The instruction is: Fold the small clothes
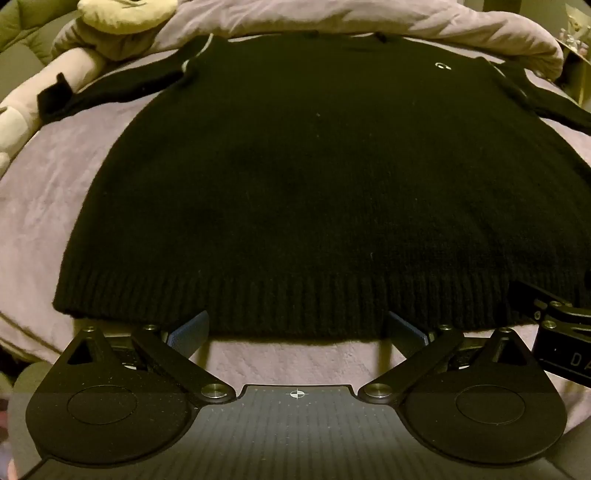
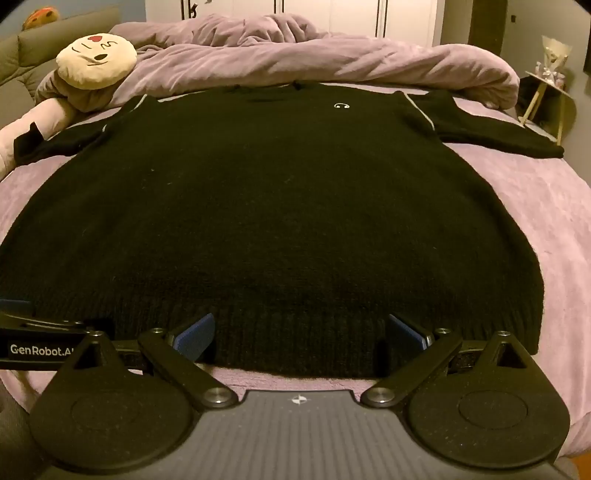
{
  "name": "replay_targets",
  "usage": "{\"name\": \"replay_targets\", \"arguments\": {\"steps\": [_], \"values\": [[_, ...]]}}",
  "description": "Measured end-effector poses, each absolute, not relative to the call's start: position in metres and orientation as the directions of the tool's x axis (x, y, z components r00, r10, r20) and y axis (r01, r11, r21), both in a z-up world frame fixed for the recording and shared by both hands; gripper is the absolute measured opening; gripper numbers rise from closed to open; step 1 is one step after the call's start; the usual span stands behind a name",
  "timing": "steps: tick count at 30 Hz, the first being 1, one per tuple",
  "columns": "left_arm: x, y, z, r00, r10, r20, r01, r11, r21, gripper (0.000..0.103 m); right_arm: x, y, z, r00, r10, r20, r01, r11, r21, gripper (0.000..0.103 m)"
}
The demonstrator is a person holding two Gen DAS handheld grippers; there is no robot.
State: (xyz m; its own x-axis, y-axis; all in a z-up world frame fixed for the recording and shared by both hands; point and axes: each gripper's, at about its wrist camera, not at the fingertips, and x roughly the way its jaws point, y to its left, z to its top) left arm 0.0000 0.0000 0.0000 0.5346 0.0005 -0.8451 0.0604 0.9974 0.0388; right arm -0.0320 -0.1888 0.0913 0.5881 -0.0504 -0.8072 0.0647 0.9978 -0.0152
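Both my grippers, left and right, are spread wide at the hem of the black sweater, which lies flat on the bed, sleeves out.

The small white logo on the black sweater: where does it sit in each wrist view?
Left wrist: white logo upper right, near the sweater's far shoulder.
Right wrist: logo upper centre, slightly right.
Shared landmark: cream plush face, upper left in both.
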Motion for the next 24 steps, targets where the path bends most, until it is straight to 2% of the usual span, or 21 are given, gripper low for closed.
{"name": "replay_targets", "arguments": {"steps": [24], "values": [[0.0036,0.0056,-0.0049,0.528,-0.008,-0.849,0.058,0.998,0.027,0.103,-0.0268,-0.1933,0.0860,0.575,-0.051,-0.816,0.075,0.997,-0.009,0.099]]}}
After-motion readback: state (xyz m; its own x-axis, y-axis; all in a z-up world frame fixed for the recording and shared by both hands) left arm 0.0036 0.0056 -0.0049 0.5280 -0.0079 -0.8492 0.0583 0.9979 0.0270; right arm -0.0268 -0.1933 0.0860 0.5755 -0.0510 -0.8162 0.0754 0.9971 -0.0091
